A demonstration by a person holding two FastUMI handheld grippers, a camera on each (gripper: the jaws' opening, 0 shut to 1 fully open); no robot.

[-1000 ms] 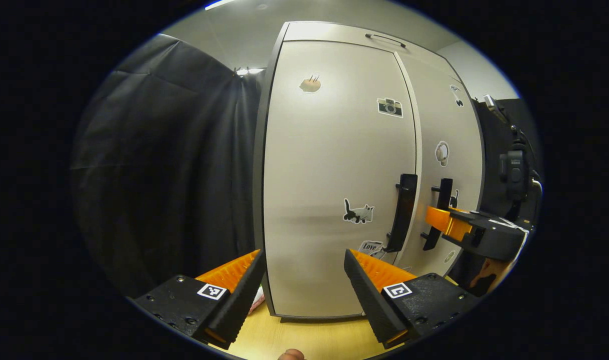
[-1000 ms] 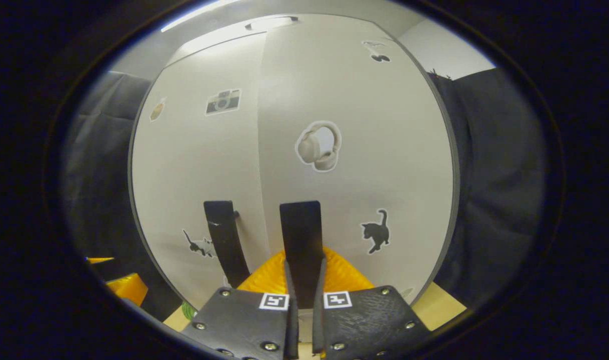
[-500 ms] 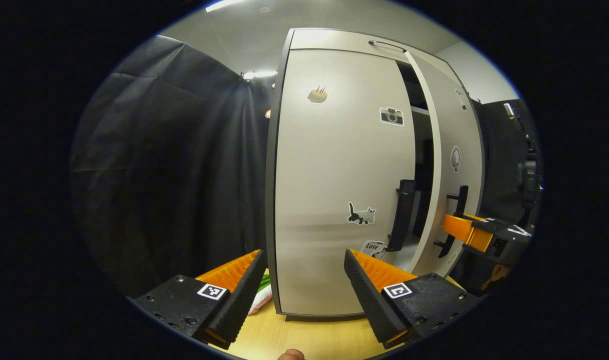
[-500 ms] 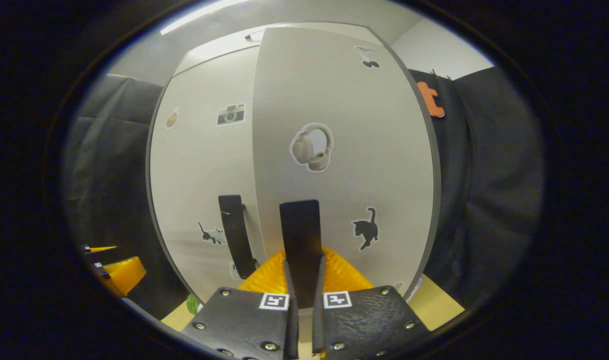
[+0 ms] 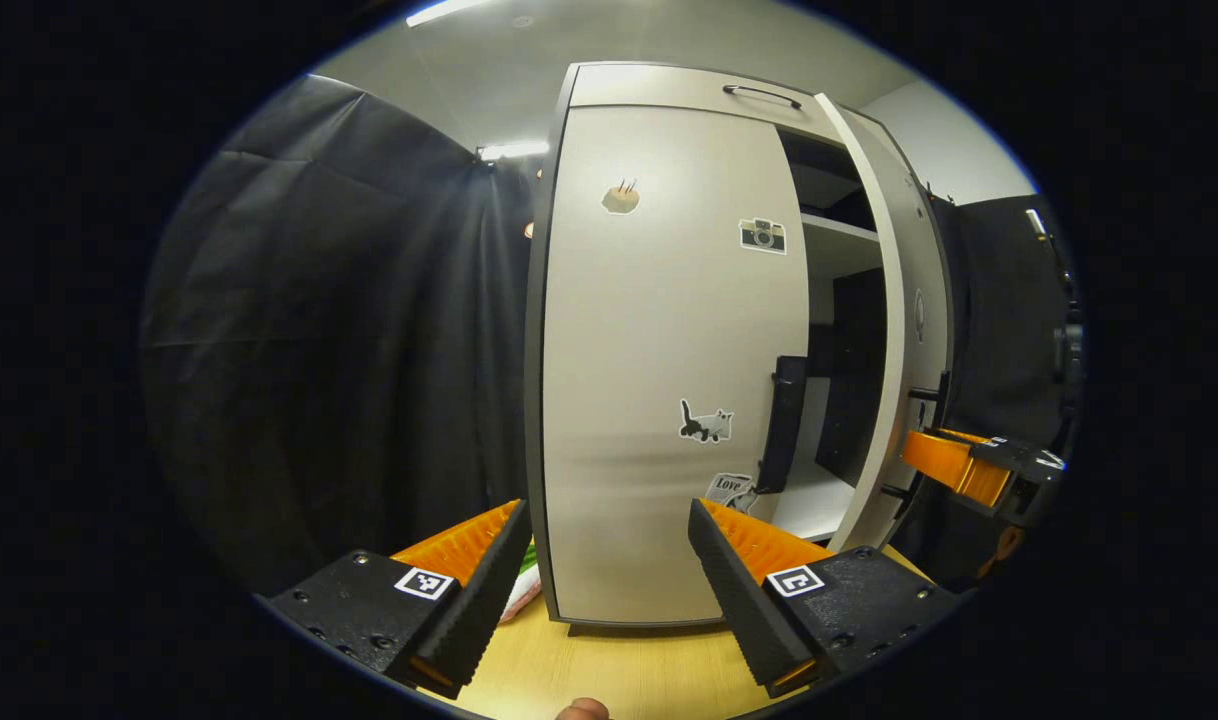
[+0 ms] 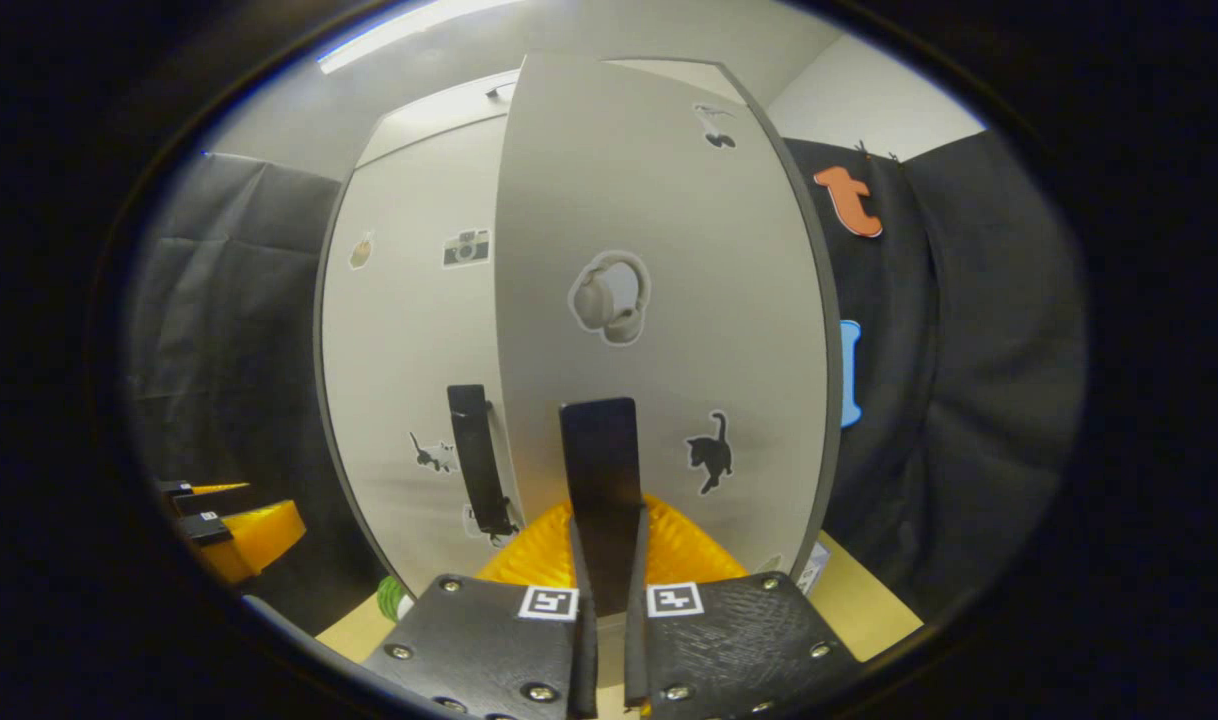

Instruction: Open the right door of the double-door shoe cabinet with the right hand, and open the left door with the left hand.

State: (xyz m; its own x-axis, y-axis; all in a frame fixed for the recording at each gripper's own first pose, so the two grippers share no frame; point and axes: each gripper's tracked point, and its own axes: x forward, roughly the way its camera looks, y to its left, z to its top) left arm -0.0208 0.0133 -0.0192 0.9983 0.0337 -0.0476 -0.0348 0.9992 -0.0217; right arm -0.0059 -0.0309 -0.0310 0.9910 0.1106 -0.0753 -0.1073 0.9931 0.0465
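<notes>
Black cloth hangs around the booth, and on a pale wooden table (image 5: 609, 670) stands the cabinet (image 5: 669, 85), tall and light grey with dark edges. Its right door (image 6: 659, 300) is swung partway out, and in the left gripper view that opens a gap onto the white shelf (image 5: 837, 228) and dark interior behind it. Right gripper (image 6: 606, 560) has the right handle (image 6: 599, 470) clamped, both fingers pressed flat on either side of the black bar, jaws narrow around it. A headphone sticker (image 6: 609, 298) and a black cat sticker (image 6: 709, 452) sit on that door's face. From the left gripper view the right gripper (image 5: 959, 468) shows far off at the door's outer edge, gripping there.

Left door (image 5: 669, 350) sits flush and closed, with a camera sticker (image 5: 762, 235) high up and a cat sticker (image 5: 706, 422) lower down. Its black left handle (image 5: 779, 425) runs down its right edge, untouched. Left gripper (image 5: 607, 560) hangs in front of that door, well short of it, jaws spread wide with nothing between them. Something green and white (image 5: 524, 585) lies on the table at the cabinet's left foot, too hidden to name.
</notes>
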